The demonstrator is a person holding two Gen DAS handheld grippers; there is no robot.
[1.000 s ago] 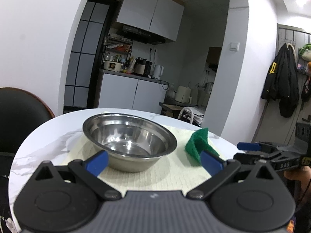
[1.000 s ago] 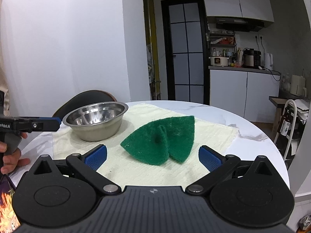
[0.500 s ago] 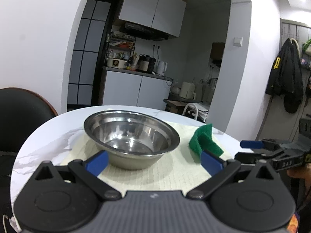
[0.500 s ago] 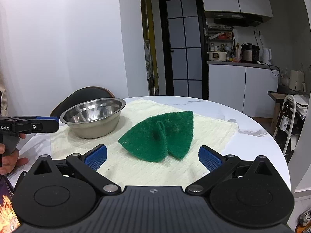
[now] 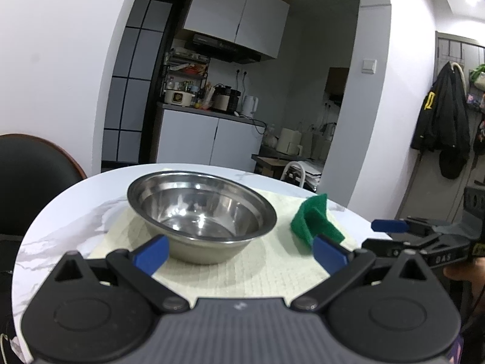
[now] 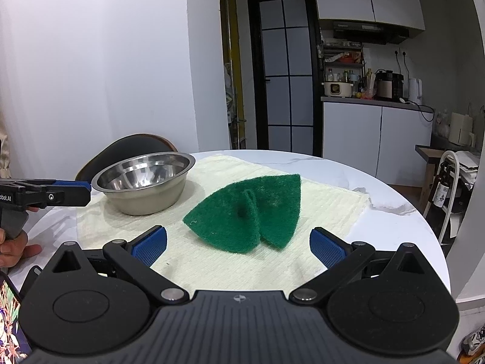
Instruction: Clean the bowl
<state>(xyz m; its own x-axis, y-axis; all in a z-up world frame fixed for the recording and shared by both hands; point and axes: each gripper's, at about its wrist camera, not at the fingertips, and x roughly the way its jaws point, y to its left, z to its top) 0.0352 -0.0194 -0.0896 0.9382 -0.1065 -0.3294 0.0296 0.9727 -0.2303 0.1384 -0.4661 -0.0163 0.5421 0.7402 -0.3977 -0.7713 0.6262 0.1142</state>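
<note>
Both grippers are spread wide and hold nothing: the left gripper (image 5: 239, 253) faces the steel bowl (image 5: 201, 217) (possibly touching its near wall), the right gripper (image 6: 239, 247) faces the folded green scouring pad (image 6: 250, 210).

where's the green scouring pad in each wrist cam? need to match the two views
Left wrist: green scouring pad sits right of centre on the cream mat, to the right of the steel bowl, just beyond the left hand-held gripper's right fingertip.
Right wrist: pad lies centre frame, directly ahead of the open right hand-held gripper.
Shared landmark: the steel bowl, left of the pad in both views.
</note>
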